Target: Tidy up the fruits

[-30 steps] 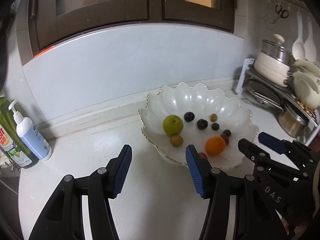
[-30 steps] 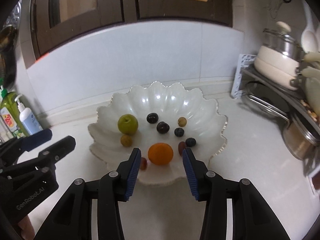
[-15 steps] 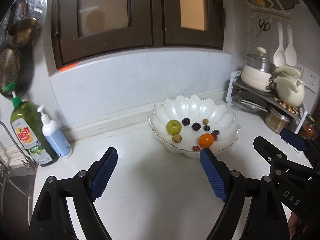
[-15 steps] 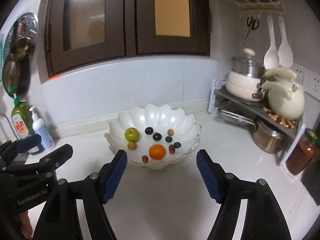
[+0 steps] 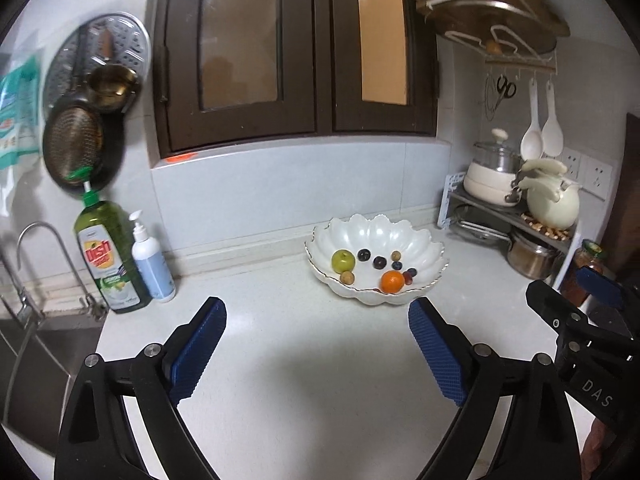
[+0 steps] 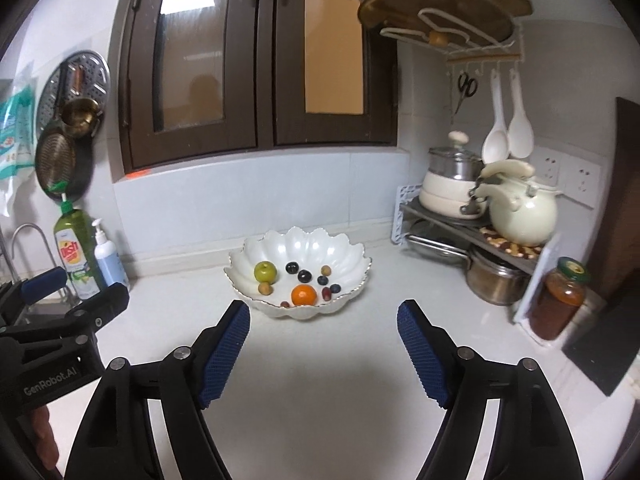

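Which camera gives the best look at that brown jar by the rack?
The right wrist view: the jar shows whole, lid to base, beside the rack. In the left wrist view the jar sits at the edge, half hidden behind the other gripper's fingers.

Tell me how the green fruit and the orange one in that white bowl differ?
The green fruit is yellowish green with a dimpled top, like a small apple; the orange fruit is bright orange and smooth, like a mandarin. The green one lies toward the left of the white bowl, farther back; the orange one sits near the front rim. Both are round, similar in size, and far bigger than the berries around them.
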Demonstrator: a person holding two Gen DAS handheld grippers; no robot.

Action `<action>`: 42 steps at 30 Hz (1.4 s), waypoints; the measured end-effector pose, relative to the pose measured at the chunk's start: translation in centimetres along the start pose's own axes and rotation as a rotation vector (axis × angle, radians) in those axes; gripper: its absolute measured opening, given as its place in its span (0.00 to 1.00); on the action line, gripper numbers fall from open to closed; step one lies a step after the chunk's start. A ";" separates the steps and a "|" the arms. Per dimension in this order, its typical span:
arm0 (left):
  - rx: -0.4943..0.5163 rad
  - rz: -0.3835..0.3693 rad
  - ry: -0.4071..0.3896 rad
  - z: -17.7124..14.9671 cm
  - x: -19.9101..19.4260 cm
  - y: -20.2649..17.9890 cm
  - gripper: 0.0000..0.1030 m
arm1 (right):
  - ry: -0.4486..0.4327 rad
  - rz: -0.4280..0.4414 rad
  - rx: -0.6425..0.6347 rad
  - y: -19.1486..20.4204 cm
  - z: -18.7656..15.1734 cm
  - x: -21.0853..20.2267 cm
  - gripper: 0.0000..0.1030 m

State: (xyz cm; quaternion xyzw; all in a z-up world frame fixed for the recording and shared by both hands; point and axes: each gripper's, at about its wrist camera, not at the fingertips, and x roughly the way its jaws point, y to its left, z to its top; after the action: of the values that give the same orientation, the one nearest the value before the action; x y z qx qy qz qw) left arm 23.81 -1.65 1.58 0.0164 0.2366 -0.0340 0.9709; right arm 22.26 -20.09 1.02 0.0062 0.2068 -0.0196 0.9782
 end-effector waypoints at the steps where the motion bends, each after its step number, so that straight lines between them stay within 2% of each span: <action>1: -0.004 0.003 -0.006 -0.3 -1.0 -0.1 0.91 | -0.009 -0.001 -0.001 -0.1 -0.2 -1.1 0.75; 9: -0.015 0.002 -0.038 -2.3 -7.0 -0.8 0.91 | -0.037 -0.027 -0.013 -0.8 -1.8 -7.4 0.75; 17: 0.004 0.008 -0.086 -3.5 -12.0 -1.6 0.95 | -0.041 -0.034 -0.002 -1.5 -3.2 -11.8 0.75; 31: 0.014 -0.023 -0.108 -5.2 -16.7 -1.7 0.96 | -0.075 -0.041 0.019 -1.6 -5.4 -17.4 0.75; 42: 0.022 -0.037 -0.128 -5.7 -18.8 -2.1 0.98 | -0.090 -0.063 0.026 -2.1 -6.1 -19.6 0.75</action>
State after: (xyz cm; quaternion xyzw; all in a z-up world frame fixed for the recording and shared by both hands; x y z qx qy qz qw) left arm 4.43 -2.37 5.11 0.0206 0.1739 -0.0554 0.9830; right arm 1.82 -21.33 3.38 0.0113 0.1622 -0.0535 0.9852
